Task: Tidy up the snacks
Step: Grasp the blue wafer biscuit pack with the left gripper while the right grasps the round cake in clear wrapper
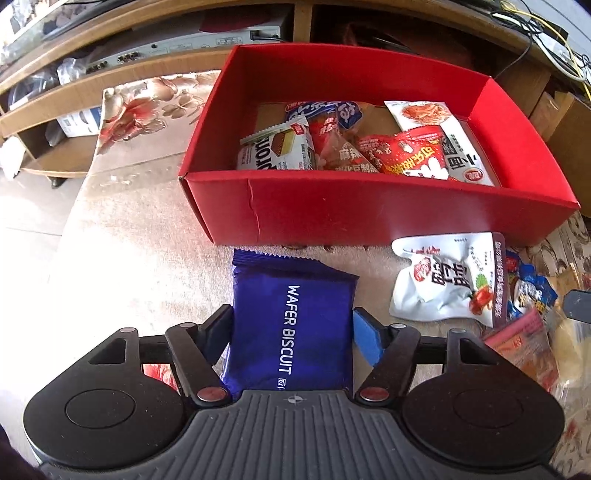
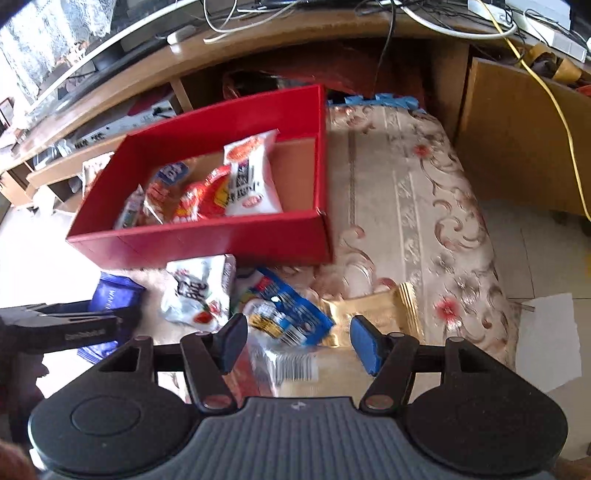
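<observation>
My left gripper (image 1: 293, 325) is shut on a blue wafer biscuit packet (image 1: 291, 317), held just in front of the red box (image 1: 369, 214); the packet also shows in the right wrist view (image 2: 112, 295). The red box (image 2: 207, 240) holds several snack packets (image 1: 369, 147). My right gripper (image 2: 298, 332) is open above a pile of loose snacks: a clear packet with a barcode (image 2: 291, 363), a blue packet (image 2: 291, 314) and a gold packet (image 2: 373, 310). A white packet (image 1: 447, 280) lies before the box, also in the right wrist view (image 2: 199, 291).
The snacks lie on a beige flowered cloth (image 2: 406, 206). A wooden TV cabinet (image 1: 147, 74) with electronics and cables (image 2: 498, 29) stands behind the box. White paper (image 2: 546, 343) lies on the tiled floor at right.
</observation>
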